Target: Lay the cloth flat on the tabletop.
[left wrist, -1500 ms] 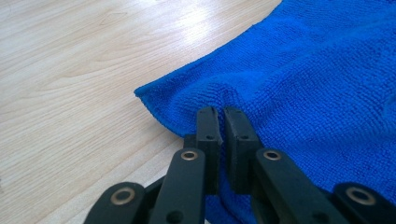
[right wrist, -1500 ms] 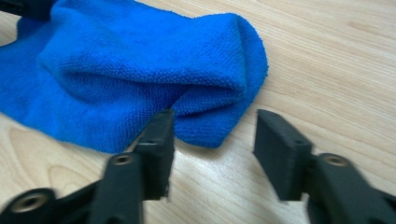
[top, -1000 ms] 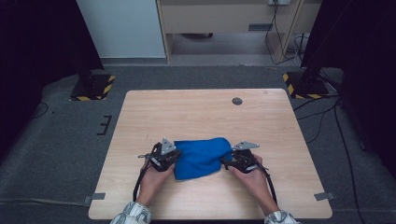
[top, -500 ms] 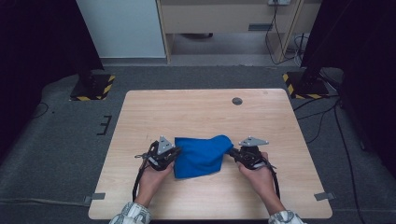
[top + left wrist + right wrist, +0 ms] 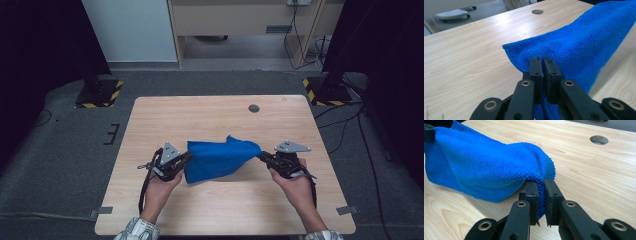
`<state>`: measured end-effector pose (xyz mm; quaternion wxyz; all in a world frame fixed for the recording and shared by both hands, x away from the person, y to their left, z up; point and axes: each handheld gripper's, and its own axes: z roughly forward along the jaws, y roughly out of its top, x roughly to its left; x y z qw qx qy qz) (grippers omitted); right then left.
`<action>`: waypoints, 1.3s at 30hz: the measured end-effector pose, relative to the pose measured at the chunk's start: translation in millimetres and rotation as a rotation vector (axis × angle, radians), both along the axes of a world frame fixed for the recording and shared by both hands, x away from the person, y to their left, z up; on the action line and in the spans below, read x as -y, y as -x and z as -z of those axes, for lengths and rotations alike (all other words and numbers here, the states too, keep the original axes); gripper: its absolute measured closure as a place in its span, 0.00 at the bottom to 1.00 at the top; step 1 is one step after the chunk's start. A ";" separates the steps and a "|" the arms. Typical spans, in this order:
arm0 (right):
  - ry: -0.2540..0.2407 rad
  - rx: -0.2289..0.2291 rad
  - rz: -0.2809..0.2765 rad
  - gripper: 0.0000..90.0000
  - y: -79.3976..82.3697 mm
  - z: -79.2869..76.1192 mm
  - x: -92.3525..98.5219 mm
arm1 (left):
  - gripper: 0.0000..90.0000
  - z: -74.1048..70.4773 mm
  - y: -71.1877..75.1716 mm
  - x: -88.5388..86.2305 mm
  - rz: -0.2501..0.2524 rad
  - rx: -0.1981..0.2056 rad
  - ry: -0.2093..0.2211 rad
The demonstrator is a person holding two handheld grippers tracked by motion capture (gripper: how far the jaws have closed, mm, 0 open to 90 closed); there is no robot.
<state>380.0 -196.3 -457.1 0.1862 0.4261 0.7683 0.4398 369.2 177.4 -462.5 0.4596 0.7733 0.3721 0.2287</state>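
The blue cloth hung stretched between the two tools above the near middle of the wooden counter, its lower fold sagging toward the surface. The left tool was clamped on one end of the cloth, its jaws nearly together with the pile pinched between them, as the left gripper view made plain. The right tool gripped the opposite end the same way, jaws drawn close on a bunched corner. A small round port sat in the counter well beyond the cloth. The step in hand looked like spreading or opening the cloth by pulling its ends apart. The next move would likely call for even tension on both sides and a level lowering, so the fabric lands flat rather than bunched.
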 end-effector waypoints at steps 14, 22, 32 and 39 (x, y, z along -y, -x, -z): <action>0.117 -0.095 -0.050 0.91 7.7 36.0 -3.7 | 0.95 35.7 -5.0 9.0 0.058 -0.138 -0.188; 0.142 -0.133 -0.060 0.90 8.4 52.6 -5.7 | 0.94 49.6 -7.7 11.6 0.078 -0.200 -0.242; 0.115 -0.141 -0.023 0.62 10.1 52.2 1.9 | 0.73 49.6 -8.4 7.5 0.043 -0.173 -0.207; 0.100 -0.130 -0.010 0.35 12.4 53.3 7.4 | 0.56 41.2 -6.5 0.2 0.061 -0.158 -0.126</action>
